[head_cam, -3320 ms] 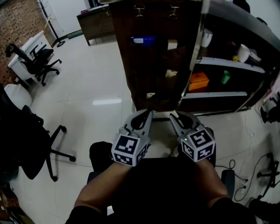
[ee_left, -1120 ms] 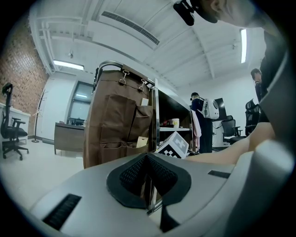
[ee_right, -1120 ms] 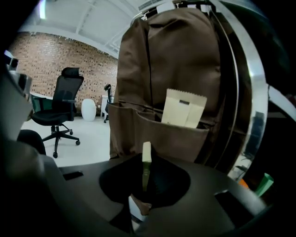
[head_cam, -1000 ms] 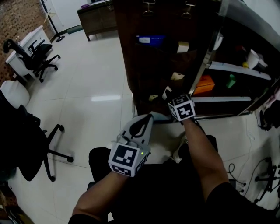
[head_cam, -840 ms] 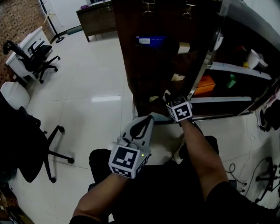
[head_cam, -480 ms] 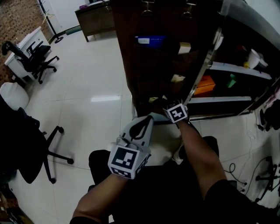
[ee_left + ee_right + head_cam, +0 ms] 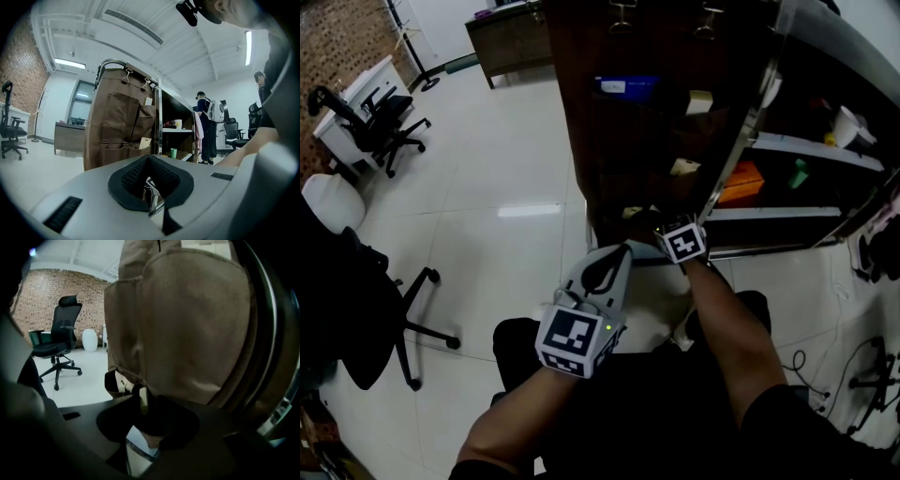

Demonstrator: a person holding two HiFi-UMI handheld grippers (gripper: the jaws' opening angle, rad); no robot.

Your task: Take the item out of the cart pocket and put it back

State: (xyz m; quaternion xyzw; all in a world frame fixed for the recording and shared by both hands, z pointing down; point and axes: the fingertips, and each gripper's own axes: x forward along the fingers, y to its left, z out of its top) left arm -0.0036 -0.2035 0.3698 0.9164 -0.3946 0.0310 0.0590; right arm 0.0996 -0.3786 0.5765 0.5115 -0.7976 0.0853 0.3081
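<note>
A brown cloth hanger (image 7: 619, 141) with pockets hangs on the side of the cart (image 7: 741, 141). The right gripper (image 7: 660, 225) reaches down to the bottom edge of the cloth. Its fingers have just been opening and now stand wide apart. A small pale item (image 7: 123, 382) pokes out of the low pocket (image 7: 111, 379) at that bottom edge, right at the tips of the fingers. The fingers do not squeeze it. The item sits in the pocket.

The left gripper (image 7: 622, 251) is held low, in front of the person's legs. Its fingers are closed together, with nothing between them.

Higher up the cloth, a blue thing (image 7: 623, 86) and a pale card (image 7: 700, 101) sit in other pockets. On the cart's shelves, to the right of the cloth, are an orange box (image 7: 739, 181) and a green cup (image 7: 799, 173). A black office chair (image 7: 380, 117) stands far off on the shiny white floor (image 7: 487, 244).
</note>
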